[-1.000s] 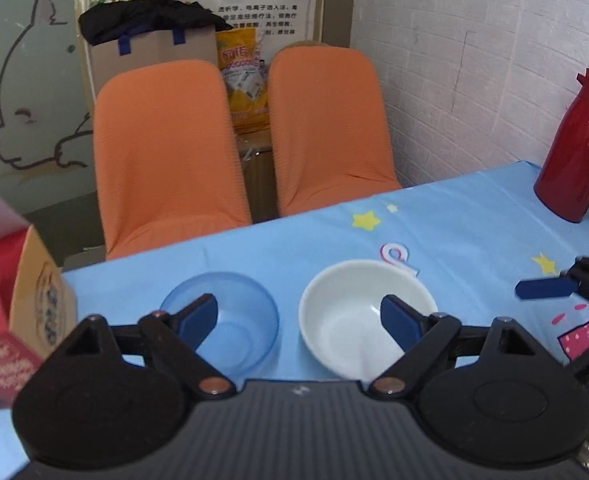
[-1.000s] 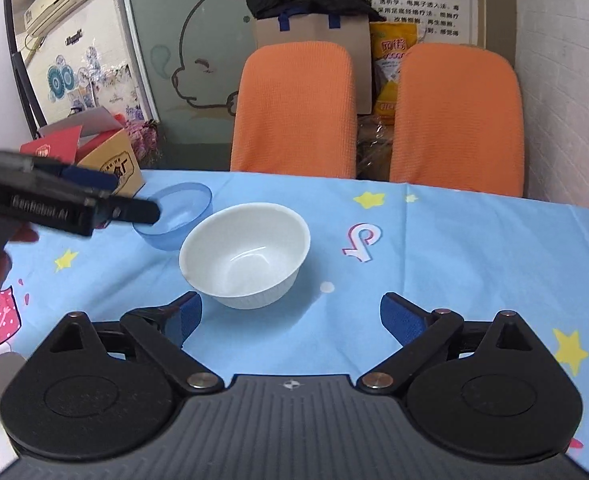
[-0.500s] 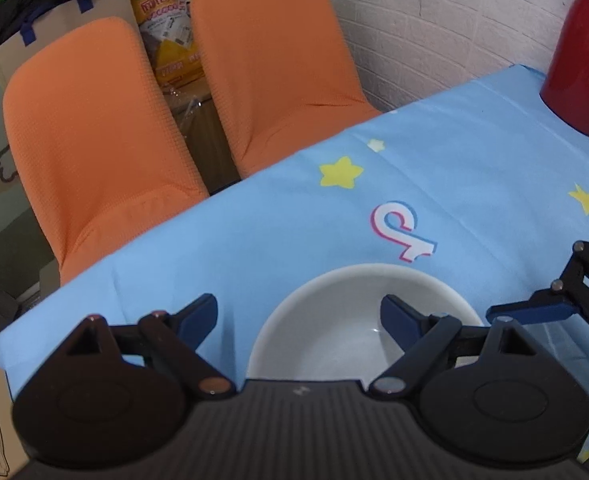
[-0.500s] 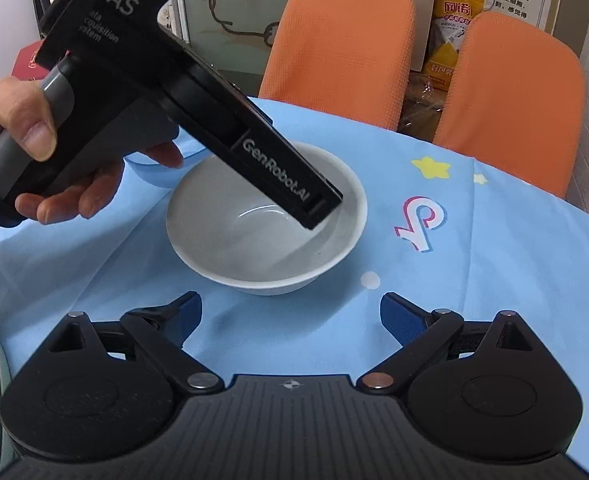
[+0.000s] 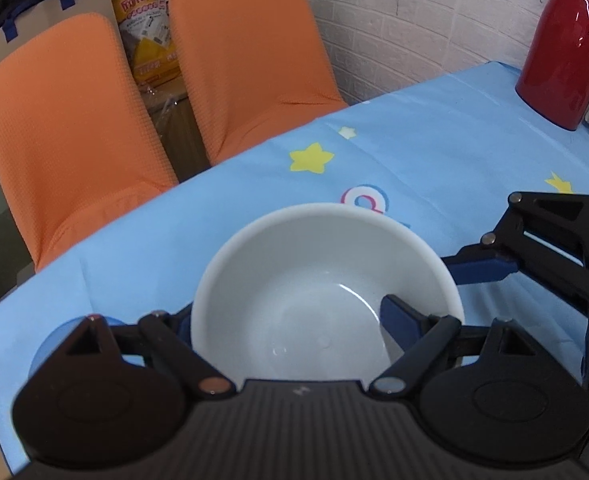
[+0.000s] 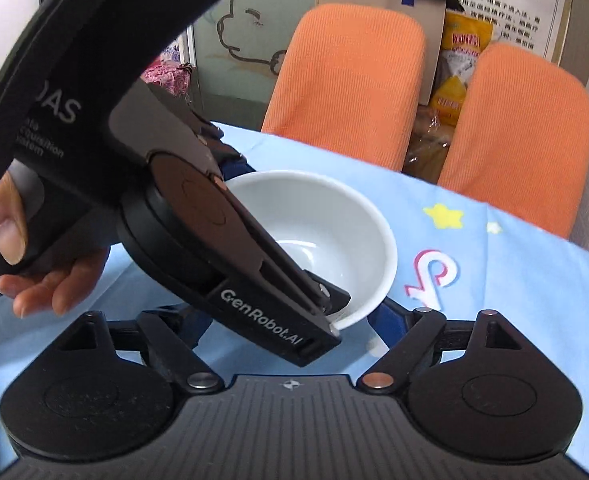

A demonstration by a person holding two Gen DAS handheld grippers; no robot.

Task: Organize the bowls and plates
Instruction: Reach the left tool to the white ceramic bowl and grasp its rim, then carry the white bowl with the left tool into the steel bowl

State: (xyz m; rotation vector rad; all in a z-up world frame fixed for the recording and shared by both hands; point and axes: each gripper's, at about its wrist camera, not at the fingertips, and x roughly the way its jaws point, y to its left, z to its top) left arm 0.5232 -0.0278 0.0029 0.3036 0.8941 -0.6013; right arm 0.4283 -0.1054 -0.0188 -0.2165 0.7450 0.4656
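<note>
Both my grippers at the white bowl (image 5: 314,280) on the blue star-print tablecloth (image 5: 434,140).

My left gripper (image 5: 290,320) is spread wide, one finger inside the bowl, the other outside its near-left wall. My right gripper (image 6: 290,316) is also spread, just beside the bowl's rim. A blue bowl (image 5: 50,344) peeks out behind my left tool. Two orange chairs (image 5: 74,120) face the table; a red thermos (image 5: 566,48) stands by the white brick wall (image 5: 434,12).
</note>
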